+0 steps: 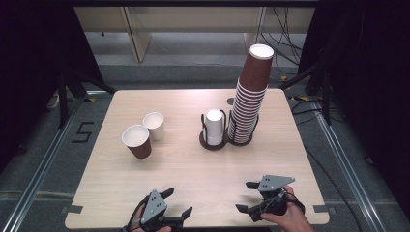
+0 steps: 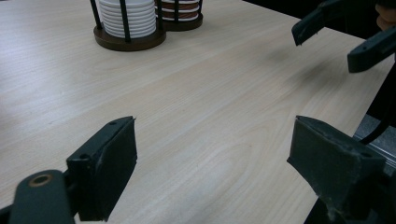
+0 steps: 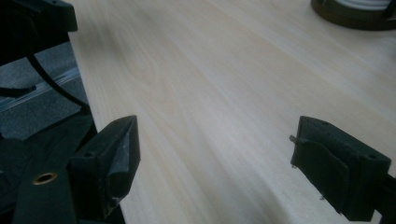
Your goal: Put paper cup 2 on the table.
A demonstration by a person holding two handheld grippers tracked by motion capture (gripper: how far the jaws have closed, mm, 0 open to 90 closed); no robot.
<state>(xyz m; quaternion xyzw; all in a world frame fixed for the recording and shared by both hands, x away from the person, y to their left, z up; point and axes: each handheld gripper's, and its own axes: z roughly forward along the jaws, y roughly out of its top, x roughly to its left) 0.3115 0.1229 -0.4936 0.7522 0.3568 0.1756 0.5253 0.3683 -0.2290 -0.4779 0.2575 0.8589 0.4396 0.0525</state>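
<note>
1. Left gripper [image 1: 177, 203] low at the near edge of the table [image 1: 193, 164], held in a hand at the bottom of the high view. Jaws wide apart, with nothing between them (just bare wood in the left gripper view).
2. Right gripper [image 1: 247, 196] at the near edge too, more to the right, held in the other hand [image 1: 290, 217]. Jaws spread wide as well, gripping nothing.
3. Both grippers well apart from the cups.
4. Brown cup [image 1: 137, 141] on the left half of the table, standing mouth up and white inside.
5. White cup [image 1: 154, 125] right behind it, looking close enough to touch (hard to tell for sure).
6. Two round dark holders in the middle of the table, side by side.
7. Short white stack [image 1: 214, 126] in the left holder [image 1: 213, 144], inside thin black bars.
8. Tall brown stack [image 1: 249, 96] in the right holder [image 1: 240, 142], leaning a little to the right at the top.
9. Far-off jaws of the right gripper [image 2: 336, 39] at the top right in the left gripper view.
</note>
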